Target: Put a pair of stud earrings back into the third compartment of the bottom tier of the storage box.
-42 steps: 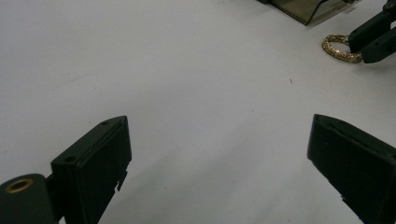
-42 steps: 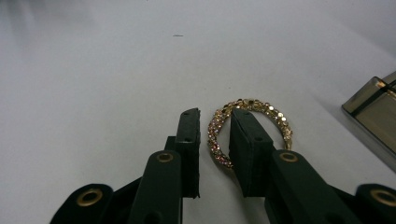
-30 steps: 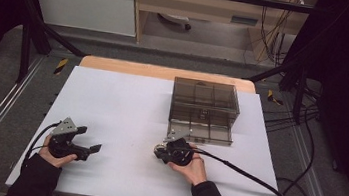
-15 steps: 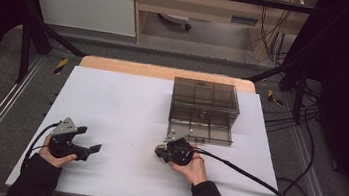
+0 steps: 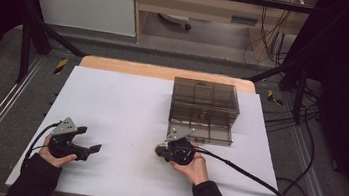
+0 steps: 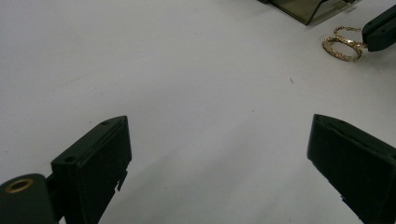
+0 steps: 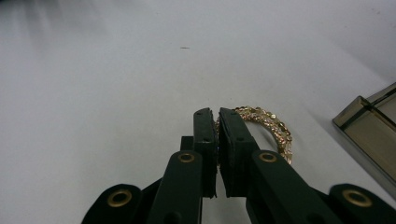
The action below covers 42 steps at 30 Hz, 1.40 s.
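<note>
While right gripper [image 7: 217,122] fingers pinch it, gold bracelet [image 7: 271,125] protrudes rightward.

The left gripper [image 5: 86,148], held in the left hand [image 5: 54,156] near left over the surface, has its jaws spread wide. The right gripper [image 5: 160,150], in the right hand [image 5: 193,166] near centre, has its jaws pressed together.
</note>
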Tool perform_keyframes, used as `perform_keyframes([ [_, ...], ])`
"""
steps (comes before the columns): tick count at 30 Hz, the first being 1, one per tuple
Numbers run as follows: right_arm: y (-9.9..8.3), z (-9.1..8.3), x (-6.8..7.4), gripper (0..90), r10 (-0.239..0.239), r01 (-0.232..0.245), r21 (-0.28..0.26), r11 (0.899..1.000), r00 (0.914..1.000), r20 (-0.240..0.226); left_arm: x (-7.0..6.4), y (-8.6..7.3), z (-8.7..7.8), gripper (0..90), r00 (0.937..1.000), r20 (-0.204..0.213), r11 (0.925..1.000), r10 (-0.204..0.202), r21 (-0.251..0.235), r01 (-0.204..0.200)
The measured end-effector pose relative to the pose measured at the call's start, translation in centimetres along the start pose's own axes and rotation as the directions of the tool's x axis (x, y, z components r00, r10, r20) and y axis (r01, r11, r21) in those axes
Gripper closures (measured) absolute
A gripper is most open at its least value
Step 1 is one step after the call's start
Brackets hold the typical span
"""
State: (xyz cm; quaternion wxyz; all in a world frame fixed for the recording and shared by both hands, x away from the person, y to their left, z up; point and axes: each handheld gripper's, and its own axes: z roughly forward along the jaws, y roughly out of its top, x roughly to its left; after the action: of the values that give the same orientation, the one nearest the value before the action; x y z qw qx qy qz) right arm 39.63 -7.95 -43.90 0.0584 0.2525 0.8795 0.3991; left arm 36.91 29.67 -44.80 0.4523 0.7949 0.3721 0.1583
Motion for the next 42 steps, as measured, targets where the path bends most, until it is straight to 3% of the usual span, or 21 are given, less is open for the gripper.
perform_keyframes([
  [23, 0.6, -1.5, 0.1, 86.1, -0.001, 0.001, -0.025, 1.000, 1.0000, 0.007, 0.0, 0.0, 0.0, 6.4, 1.0000, -0.001, 1.0000, -0.001, 0.002, 0.001],
  [42, 1.0, -3.2, -0.3, 86.1, 0.002, 0.001, -0.056, 0.998, 0.9991, 0.043, 0.0, 0.0, 0.0, 6.4, 1.0000, -0.002, 1.0000, -0.003, 0.000, 0.003],
])
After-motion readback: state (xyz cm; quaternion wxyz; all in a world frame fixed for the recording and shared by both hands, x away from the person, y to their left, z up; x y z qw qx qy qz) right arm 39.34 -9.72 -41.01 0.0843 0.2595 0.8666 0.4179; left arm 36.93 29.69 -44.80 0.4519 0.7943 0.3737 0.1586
